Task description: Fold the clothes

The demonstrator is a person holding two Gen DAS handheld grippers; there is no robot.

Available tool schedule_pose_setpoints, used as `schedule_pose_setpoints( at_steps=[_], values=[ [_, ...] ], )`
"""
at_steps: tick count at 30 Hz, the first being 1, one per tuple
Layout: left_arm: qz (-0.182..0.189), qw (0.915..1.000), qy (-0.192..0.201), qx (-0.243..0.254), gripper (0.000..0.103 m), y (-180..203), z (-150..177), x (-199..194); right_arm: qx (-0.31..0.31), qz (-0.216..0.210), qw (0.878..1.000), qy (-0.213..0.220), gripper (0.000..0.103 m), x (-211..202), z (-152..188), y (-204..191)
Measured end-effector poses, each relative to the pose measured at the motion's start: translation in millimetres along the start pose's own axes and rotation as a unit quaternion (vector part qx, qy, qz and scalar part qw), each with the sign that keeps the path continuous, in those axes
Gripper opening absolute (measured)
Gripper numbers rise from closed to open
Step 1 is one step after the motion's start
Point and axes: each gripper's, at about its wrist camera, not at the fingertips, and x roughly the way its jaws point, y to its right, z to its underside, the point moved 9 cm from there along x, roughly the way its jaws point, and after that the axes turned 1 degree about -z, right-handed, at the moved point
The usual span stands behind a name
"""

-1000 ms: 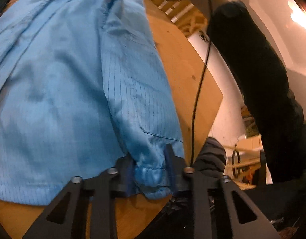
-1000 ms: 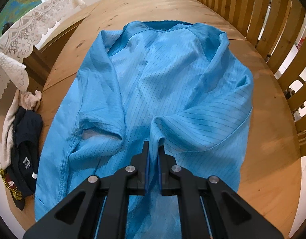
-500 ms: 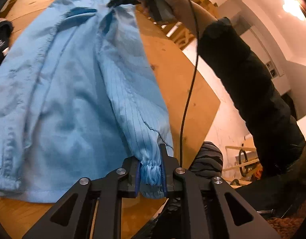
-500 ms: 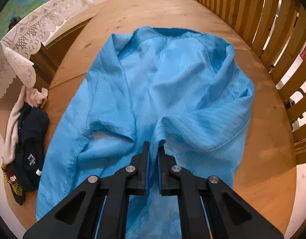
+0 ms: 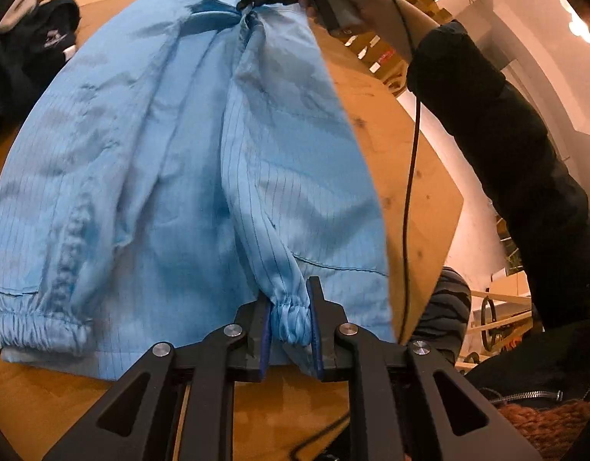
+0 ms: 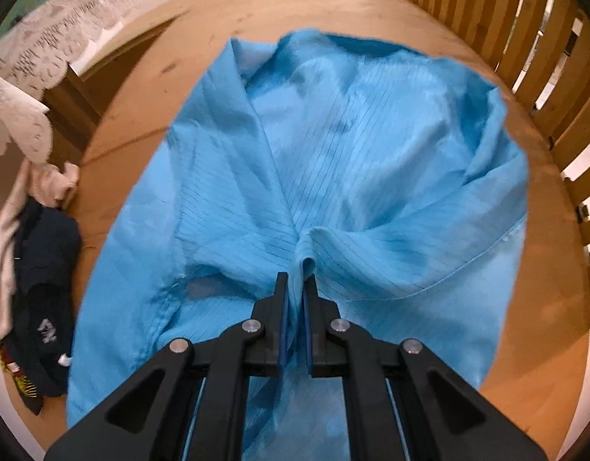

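The light blue striped jacket [image 5: 172,176] lies spread on the round wooden worktop [image 6: 533,345], reaching near its edges. The left hand-held gripper [image 5: 289,322] pinches the gathered sleeve cuff [image 5: 291,313]. The right hand-held gripper [image 6: 295,307] is clenched on a fold of the jacket's cloth. A dark blue cap [image 6: 45,288] sits by the worktop's left edge.

The right hand-held gripper [image 6: 296,288] is closed on a raised fold of the blue jacket [image 6: 352,153], which spreads ahead of it over the wooden table [image 6: 537,307]. To its left lies a pile of dark and pale clothes [image 6: 45,269]. Wooden slats [image 6: 487,11] stand to its right.
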Motion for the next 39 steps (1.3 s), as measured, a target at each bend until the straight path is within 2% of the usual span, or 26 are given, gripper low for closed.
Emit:
schedule_pose_setpoints(
  at_steps=[4,5,7,9,11,15,17,20,22,23,26,28,33,39],
  values=[
    [0.006,0.9998,-0.010,-0.019,0.017,-12,5,8,-0.004,0.013,1.000,-0.015,0.007,18,1,-3],
    [0.012,0.9995,-0.015,-0.027,0.021,-13,7,10,-0.008,0.016,1.000,-0.017,0.008,18,0,-4],
    [0.020,0.9989,-0.017,-0.039,0.024,-15,10,11,-0.012,0.021,0.999,-0.028,0.012,16,-1,-5],
    [0.007,0.9994,-0.013,-0.032,0.033,-15,12,5,-0.016,0.022,0.999,-0.034,0.022,9,-1,-6],
    [-0.005,0.9996,-0.011,-0.025,0.035,-14,15,-3,-0.021,-0.009,0.999,-0.026,0.030,-11,-3,-11],
    [-0.022,0.9996,0.002,-0.018,0.035,-14,21,-28,-0.026,-0.042,0.999,0.008,0.047,-66,-5,-3],
    [-0.030,0.9994,0.012,-0.006,0.035,-10,19,-39,-0.015,-0.066,0.998,0.019,0.047,-94,2,4],
    [-0.064,0.9967,0.040,0.030,0.037,-13,4,-65,-0.022,-0.069,0.997,0.024,0.047,-120,41,14],
    [-0.088,0.9932,0.061,0.045,0.043,-22,-6,-81,-0.043,-0.057,0.997,0.013,0.047,-119,84,18],
    [-0.112,0.9894,0.075,0.053,0.046,-35,-13,-92,-0.052,-0.055,0.997,0.005,0.047,-115,107,19],
    [-0.168,0.9807,0.078,0.063,0.046,-75,-23,-100,-0.072,-0.064,0.995,-0.034,0.046,-93,180,12],
    [-0.167,0.9820,0.067,0.057,0.046,-87,-25,-90,-0.100,-0.056,0.992,-0.042,0.046,-81,207,-2],
    [-0.174,0.9821,0.027,0.067,0.046,-102,-19,-57,-0.192,0.001,0.981,-0.032,0.046,-73,235,-36],
    [-0.162,0.9830,-0.001,0.088,0.046,-85,-8,-33,-0.217,0.021,0.974,-0.055,0.046,-59,241,-42]
  ],
)
